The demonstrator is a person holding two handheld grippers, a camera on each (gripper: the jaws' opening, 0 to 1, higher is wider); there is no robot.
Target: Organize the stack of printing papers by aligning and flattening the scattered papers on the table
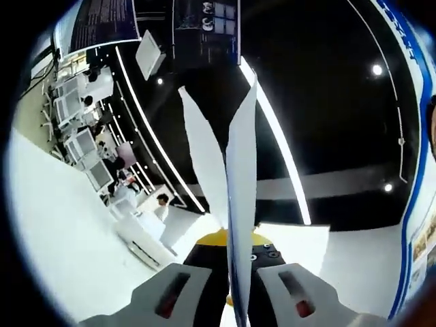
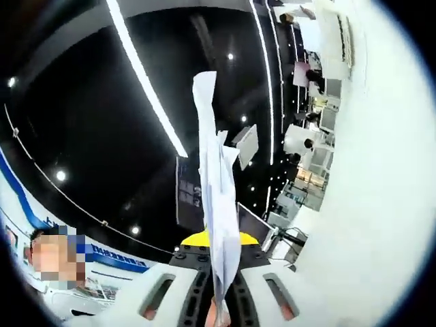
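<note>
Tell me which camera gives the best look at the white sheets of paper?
The left gripper view: the white sheets of printing paper rise edge-on between its jaws, fanning into two leaves. The right gripper view shows the papers edge-on too, narrower and crumpled at the top.

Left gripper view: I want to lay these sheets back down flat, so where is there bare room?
The broad white surface left of the left gripper is bare up to the desks with monitors, where it is crowded. The paper stands edge-on between the jaws. The right gripper also pinches paper.

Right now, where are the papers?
The papers are pinched edge-on between the left gripper in its view, and between the right gripper in the other.
</note>
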